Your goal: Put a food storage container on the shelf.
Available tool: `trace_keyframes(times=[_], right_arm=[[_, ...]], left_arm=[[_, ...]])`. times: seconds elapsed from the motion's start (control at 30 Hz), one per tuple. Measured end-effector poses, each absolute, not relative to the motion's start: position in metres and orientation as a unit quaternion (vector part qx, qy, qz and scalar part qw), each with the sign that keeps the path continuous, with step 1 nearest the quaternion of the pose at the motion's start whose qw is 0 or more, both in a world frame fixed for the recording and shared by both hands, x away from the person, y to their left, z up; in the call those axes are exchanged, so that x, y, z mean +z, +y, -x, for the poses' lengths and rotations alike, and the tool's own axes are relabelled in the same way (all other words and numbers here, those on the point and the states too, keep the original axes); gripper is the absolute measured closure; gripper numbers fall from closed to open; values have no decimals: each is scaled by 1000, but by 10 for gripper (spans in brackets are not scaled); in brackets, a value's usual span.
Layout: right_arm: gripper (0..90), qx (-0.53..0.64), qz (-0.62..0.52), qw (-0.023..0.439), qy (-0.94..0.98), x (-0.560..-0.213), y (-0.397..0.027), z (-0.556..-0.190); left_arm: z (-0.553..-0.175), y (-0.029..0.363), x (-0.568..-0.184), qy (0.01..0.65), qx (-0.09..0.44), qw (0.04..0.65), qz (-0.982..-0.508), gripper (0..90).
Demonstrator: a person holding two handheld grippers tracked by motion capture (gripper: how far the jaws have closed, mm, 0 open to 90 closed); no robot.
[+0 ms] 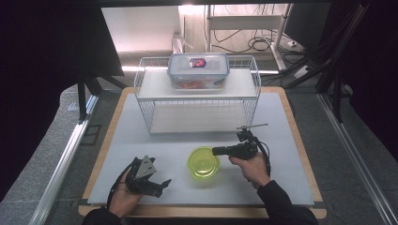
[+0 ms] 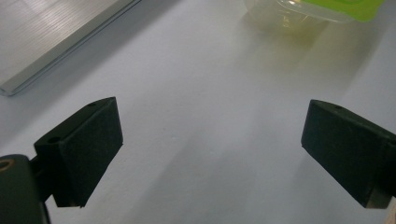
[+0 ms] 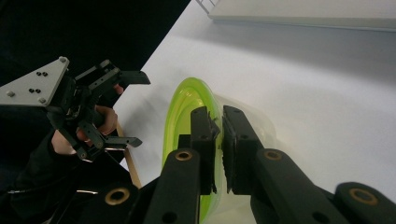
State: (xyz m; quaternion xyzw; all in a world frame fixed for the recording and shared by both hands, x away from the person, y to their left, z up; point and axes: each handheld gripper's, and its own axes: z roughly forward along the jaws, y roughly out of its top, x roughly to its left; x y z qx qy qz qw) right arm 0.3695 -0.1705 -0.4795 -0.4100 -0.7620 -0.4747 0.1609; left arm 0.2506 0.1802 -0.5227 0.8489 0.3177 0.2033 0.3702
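Note:
A round clear container with a green lid sits on the white mat, near the front middle. My right gripper reaches it from the right. In the right gripper view that gripper has its jaws pressed together at the lid's rim, and the clear bowl wall shows beside them. My left gripper rests low at the front left, open, with nothing between its pads. It faces the container, which lies well ahead of it. The left gripper also appears open in the right gripper view.
A white wire rack stands at the back of the mat, with a clear box with a blue-rimmed lid on its top shelf. The mat lies on a wooden board. Dark curtains and cables surround the table.

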Motion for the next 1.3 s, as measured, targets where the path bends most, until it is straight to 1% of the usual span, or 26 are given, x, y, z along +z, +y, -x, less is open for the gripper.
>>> trace_keyframes(times=[0.03, 0.1, 0.2, 0.27, 0.43, 0.83, 1.3], right_arm=[[843, -476, 411, 160, -761, -479, -171, -370], [844, -484, 412, 175, -752, -479, -173, -371], [844, -486, 413, 167, -752, -475, -174, -371], [844, -494, 411, 174, -746, -474, -175, -372], [843, -507, 409, 172, -740, -464, -178, -373], [843, -546, 396, 173, -717, -427, -184, -379], [843, -578, 380, 166, -703, -382, -185, -389]], left_arm=[[-251, 180, -523, 318, 203, 370, -849, 51], [-251, 180, -523, 318, 203, 370, -849, 51], [-251, 180, -523, 317, 203, 370, -849, 51], [-251, 180, -523, 318, 203, 370, -849, 51], [-251, 181, -522, 320, 204, 375, -846, 50], [-250, 184, -517, 327, 201, 397, -834, 42], [-250, 185, -517, 326, 201, 398, -834, 41]])
